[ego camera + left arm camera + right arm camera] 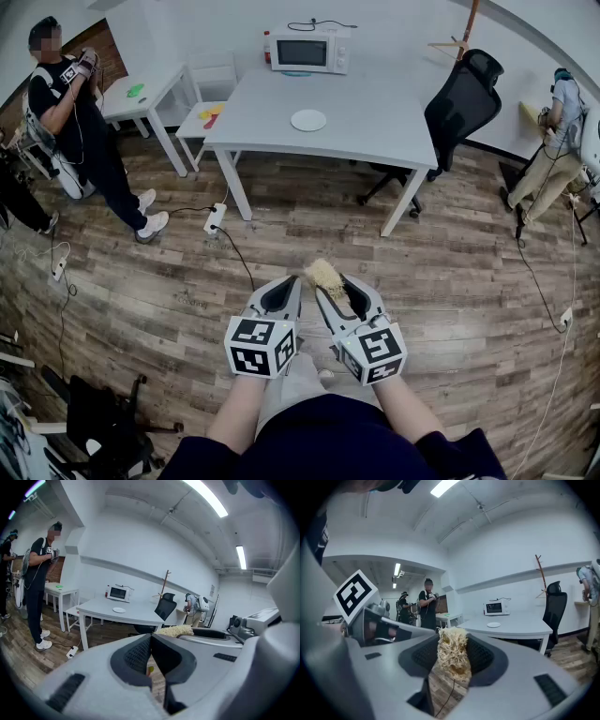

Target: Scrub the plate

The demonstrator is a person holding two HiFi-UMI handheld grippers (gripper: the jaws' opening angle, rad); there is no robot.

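The right gripper (pixel 336 289) is clamped on a straw-coloured scrub pad (pixel 325 276), while the left gripper (pixel 284 298) has its jaws pressed together on nothing. The white plate (pixel 308 120) lies flat on the grey table (pixel 394 131) at 12 o'clock. It is well apart from the 2 grippers and about equally far from each.

White plate (pixel 308 120) on white table (pixel 375 112), white microwave (pixel 308 51), black chair (pixel 463 103), brown wood-plank floor (pixel 450 272), pale straw-yellow scrubber (pixel 325 272), left gripper (pixel 293 281) and right gripper (pixel 339 284) both grey, black ribbed pads, black-and-white square-marker cubes.
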